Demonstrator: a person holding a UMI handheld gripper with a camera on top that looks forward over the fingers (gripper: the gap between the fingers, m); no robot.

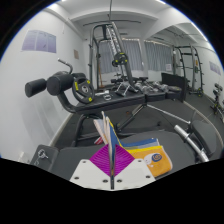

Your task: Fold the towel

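Note:
My gripper (111, 160) is shut, its two magenta pads (98, 160) pressed together on a thin fold of the towel. The towel (146, 152) is white with blue, orange and yellow stripes. Its pinched edge (107, 130) rises upright from between the fingers, and the rest trails off just ahead and to the right of them. It lies on a dark grey surface (75, 135). The part of the towel under the fingers is hidden.
This is a gym room. Black handlebars of an exercise machine (62, 86) reach in beyond the fingers on the left. A weight machine (110, 50) stands at the back by the windows, and a chrome-framed machine (188, 60) is on the right.

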